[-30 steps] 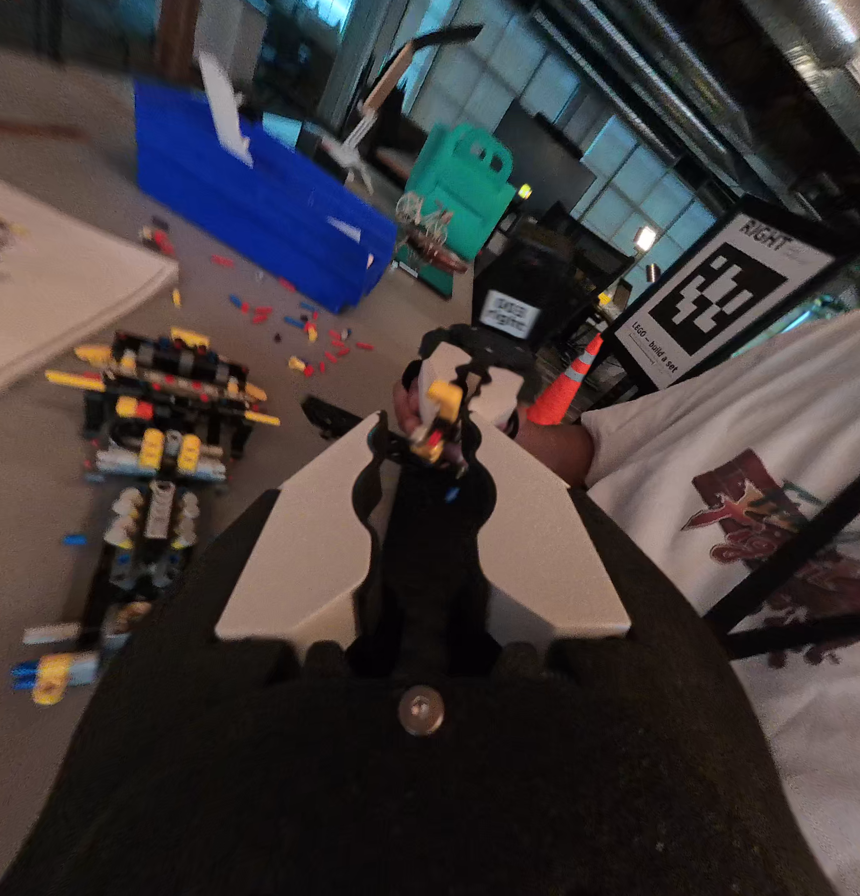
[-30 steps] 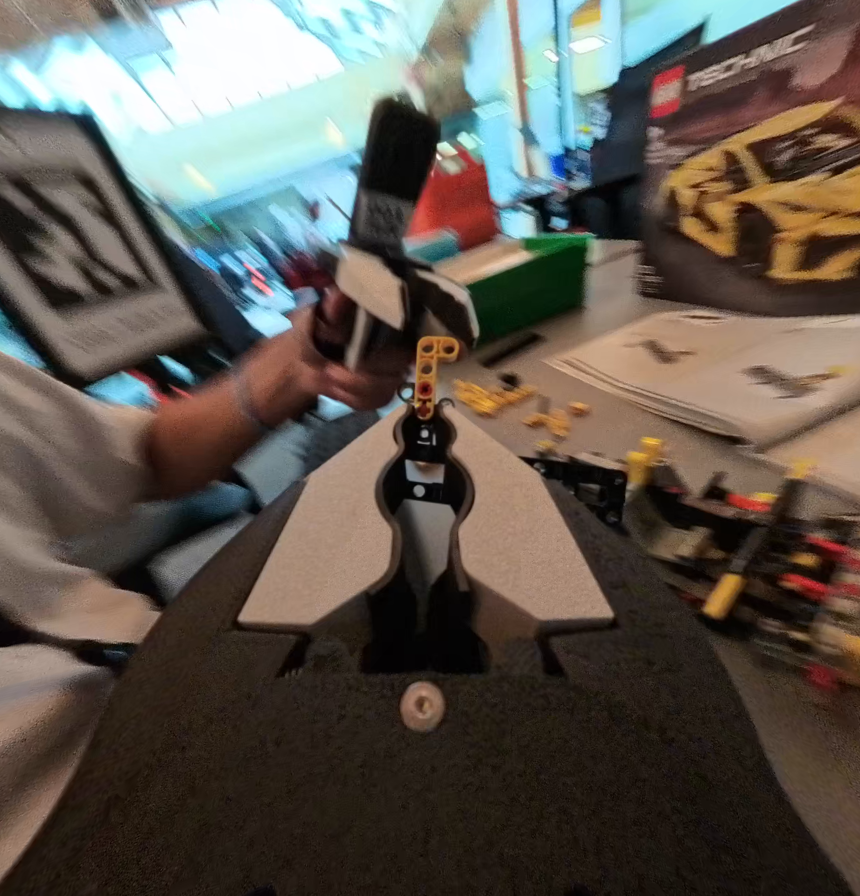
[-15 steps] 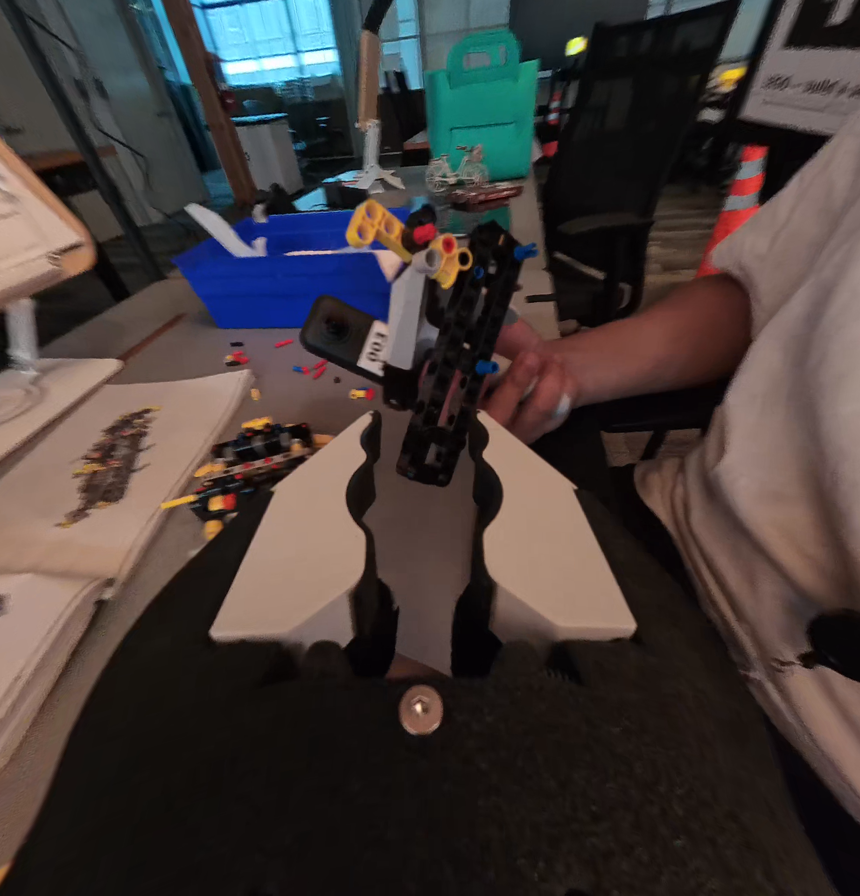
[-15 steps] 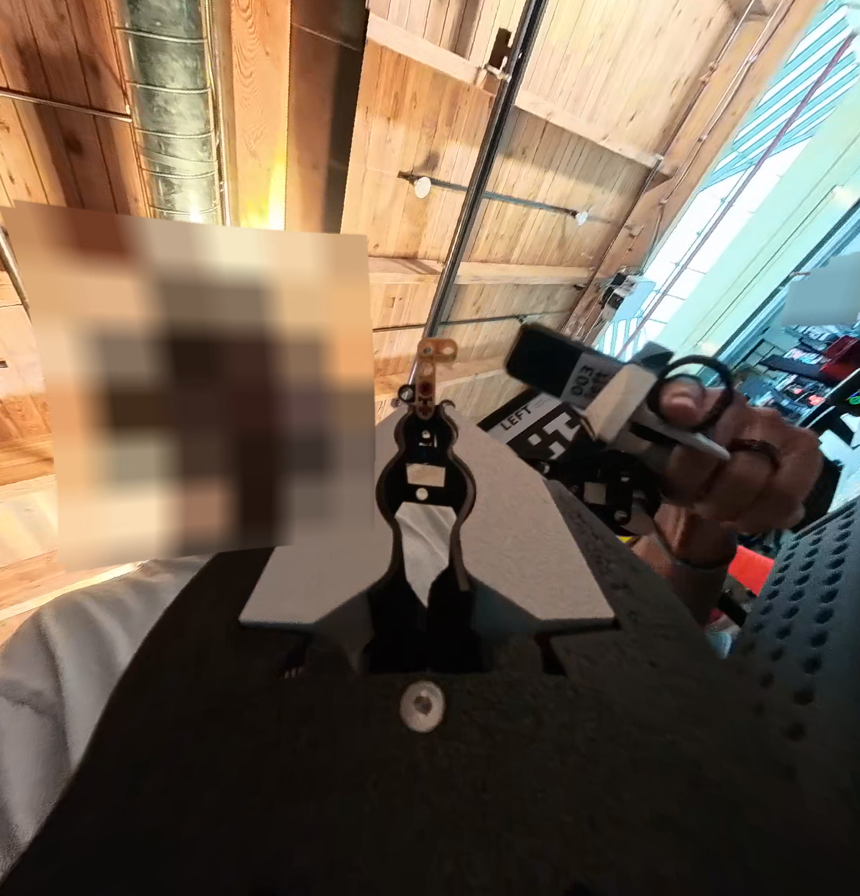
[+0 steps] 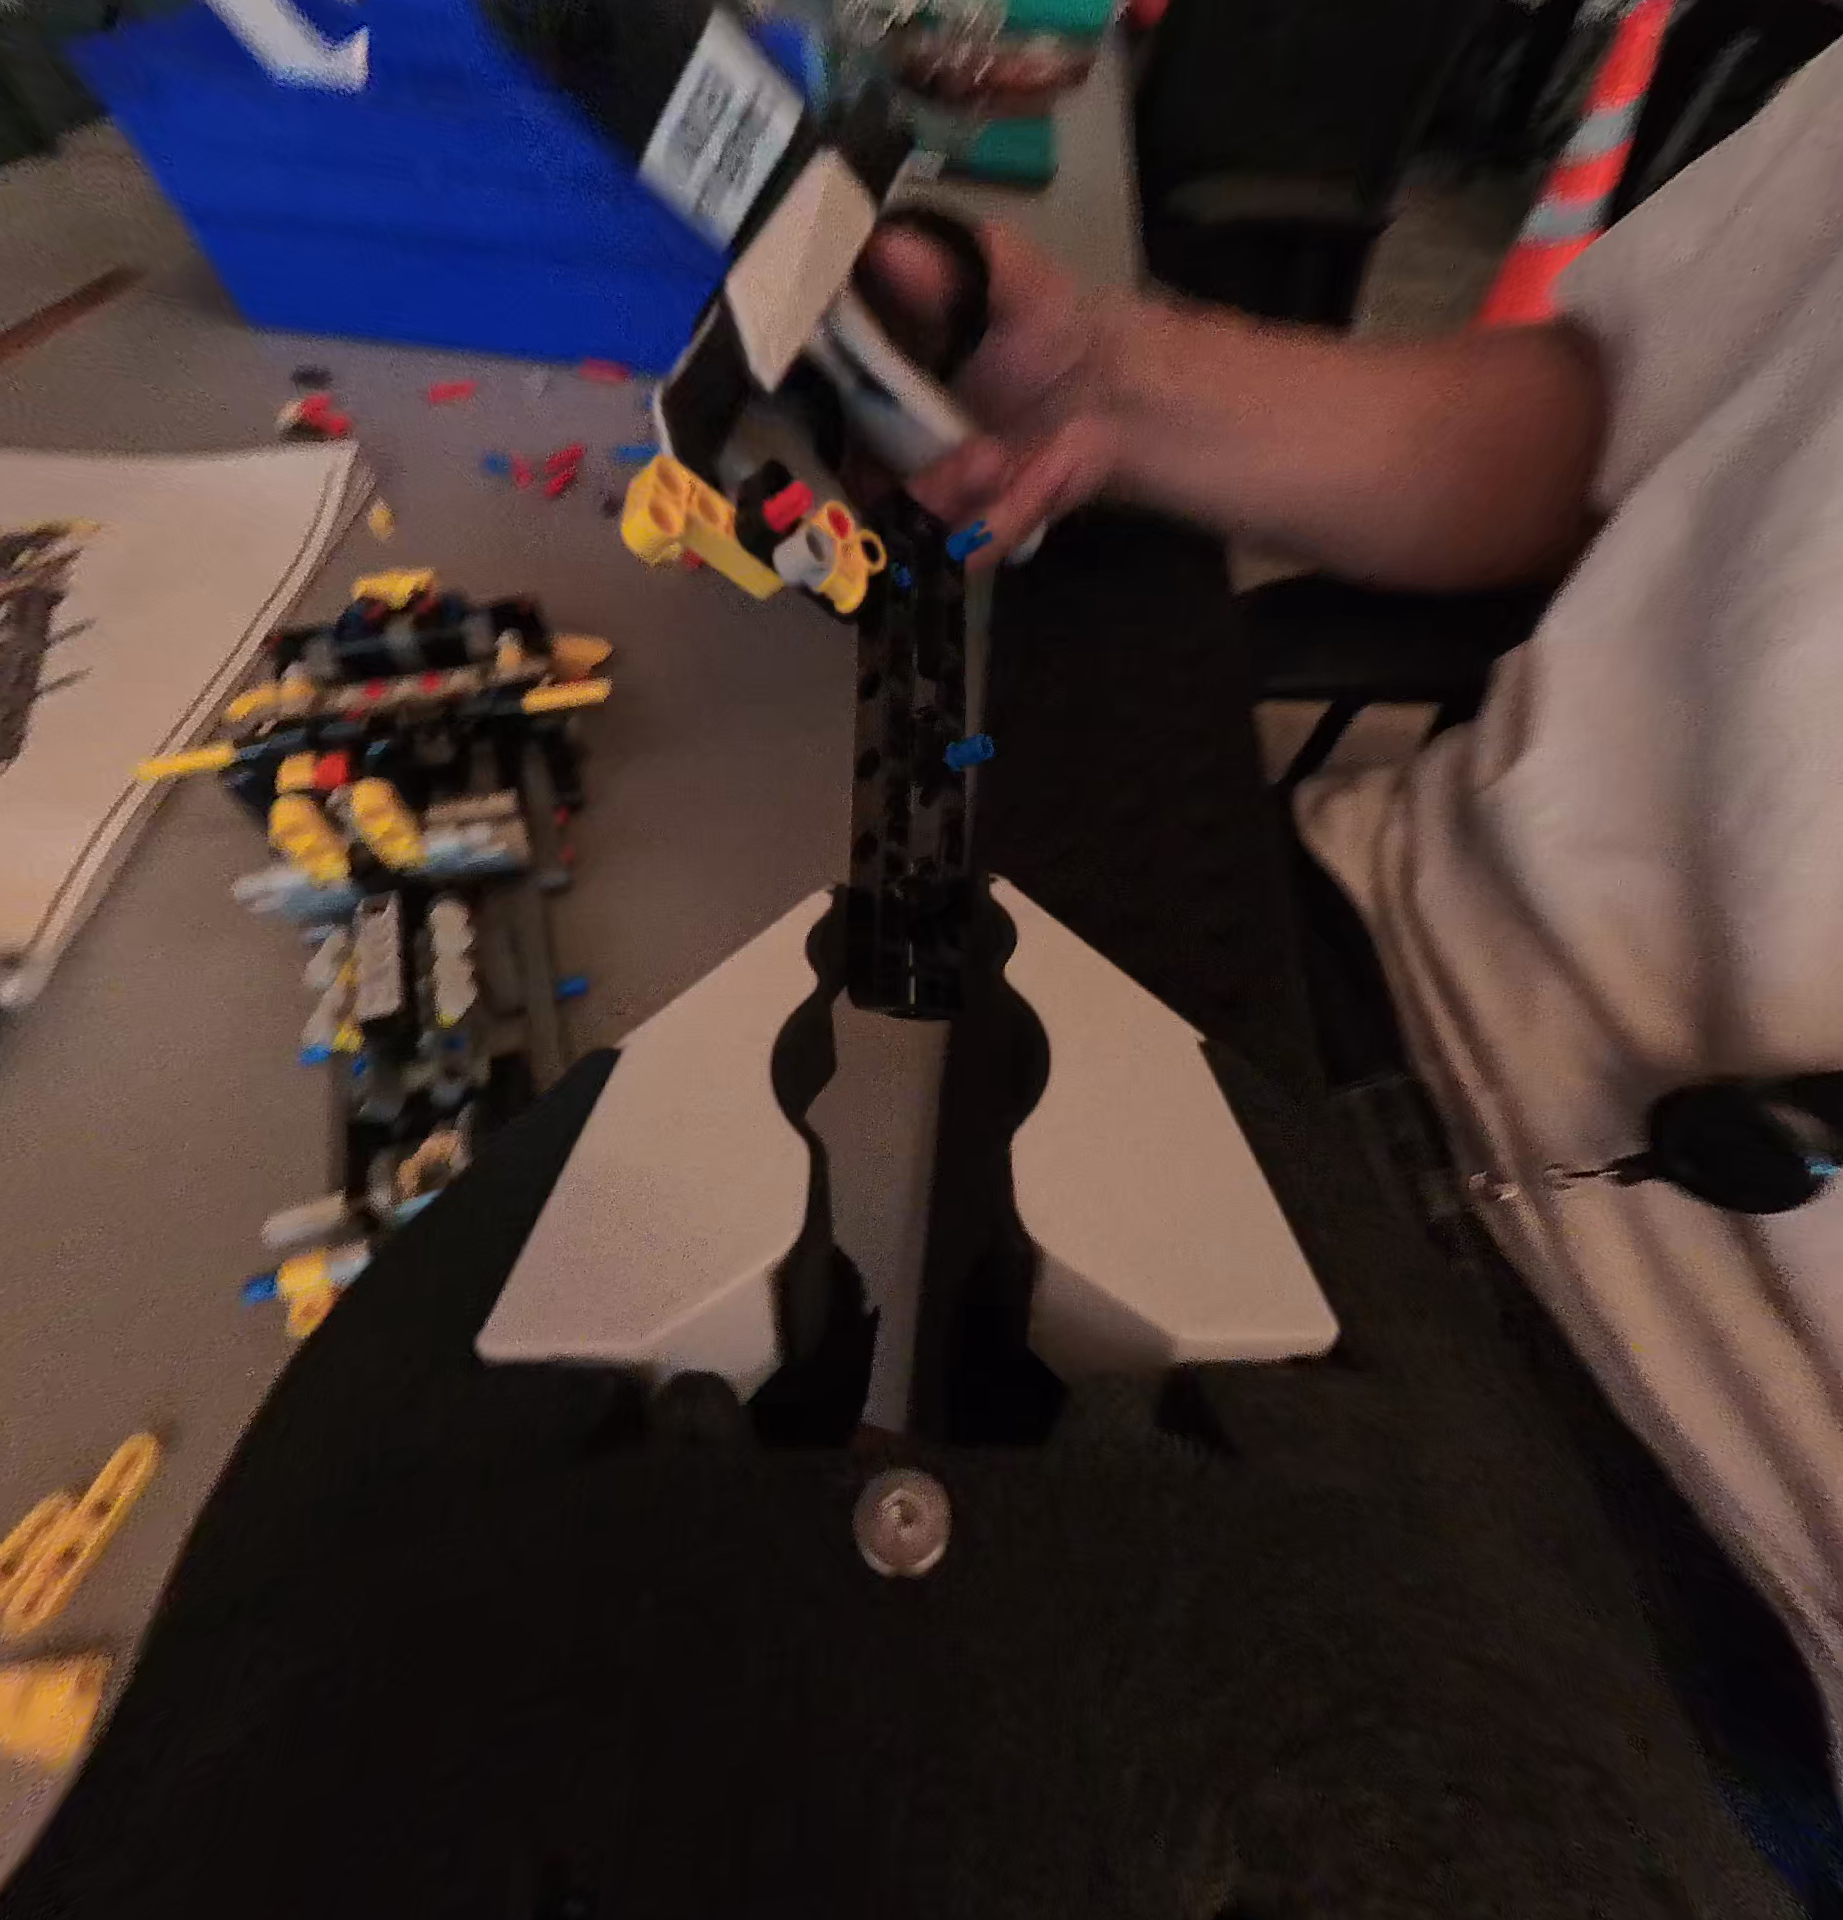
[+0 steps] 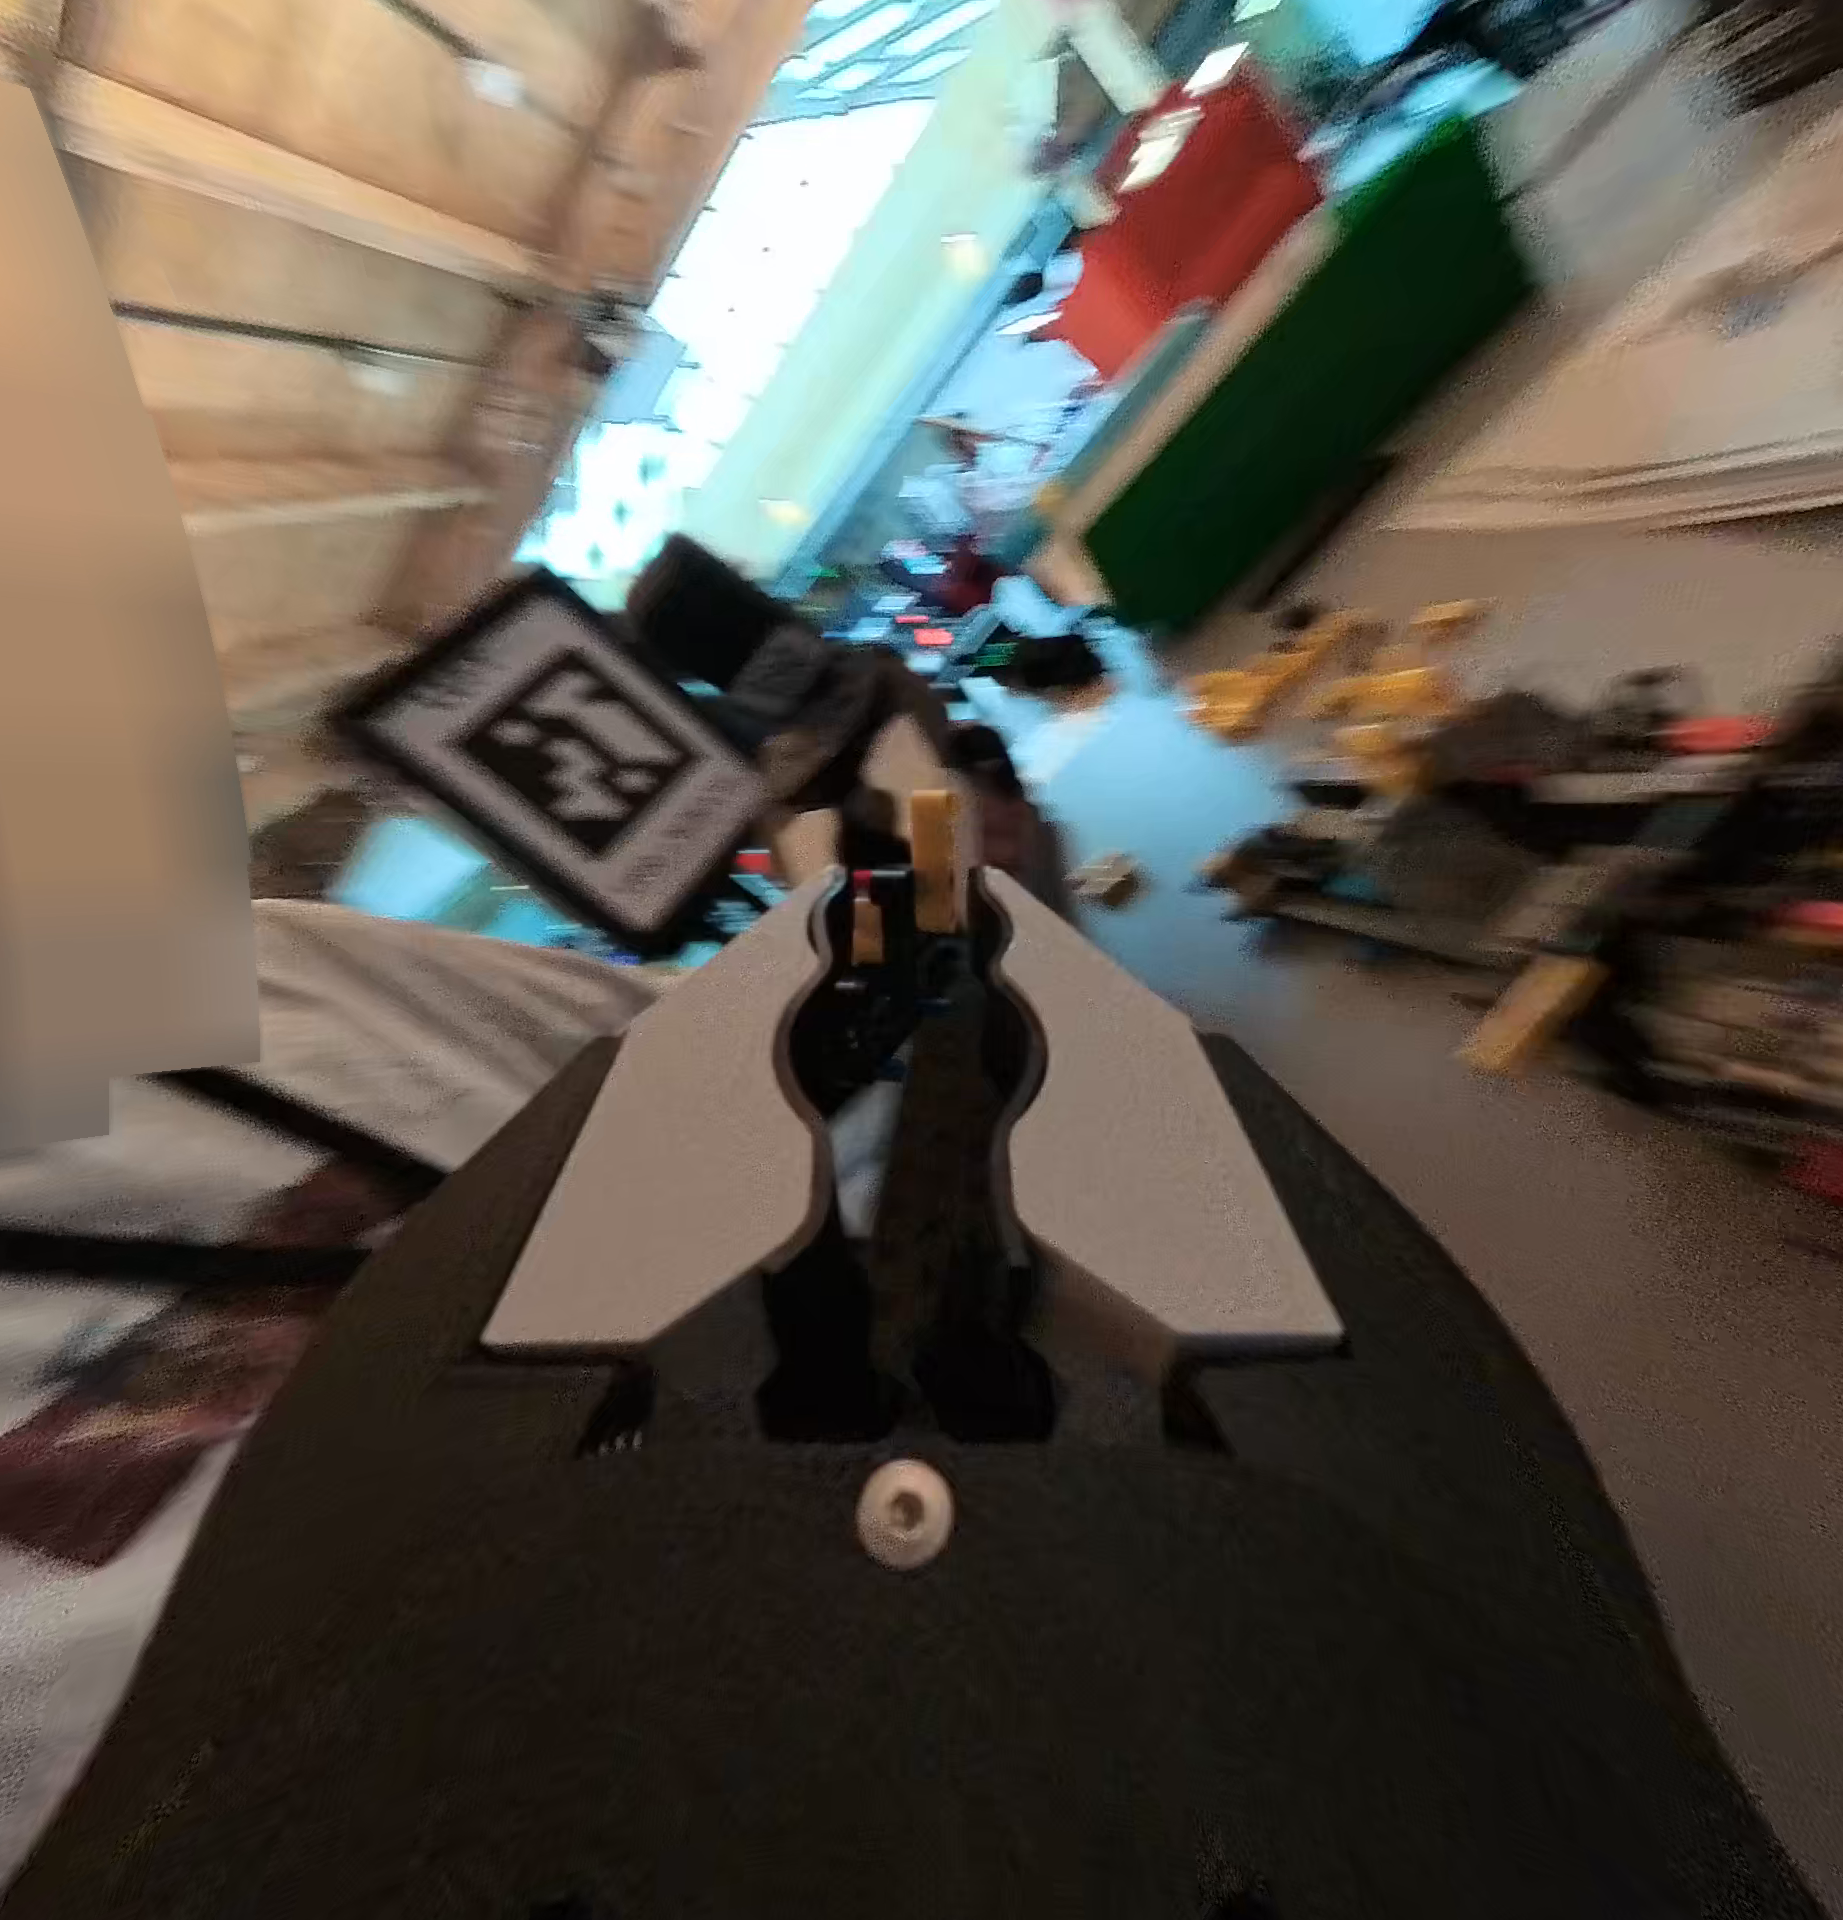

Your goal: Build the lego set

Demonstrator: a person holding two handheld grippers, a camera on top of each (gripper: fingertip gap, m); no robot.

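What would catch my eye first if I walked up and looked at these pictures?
Probably the long black studded lego beam standing up at centre, its lower end pinched by the left hand-held gripper. At its top, the right hand-held gripper brings a yellow angled lego piece against it. Left of that, a half-built black-and-yellow lego vehicle lies on the grey table.

Right wrist view blurred, table parts (image 6: 1582, 821) perhaps lego

black claw (image 5: 906, 935) body with pale wedge fingers (image 5: 678, 1174) (one silver screw (image 5: 901, 1525)); white printed shirt (image 5: 1644, 727).
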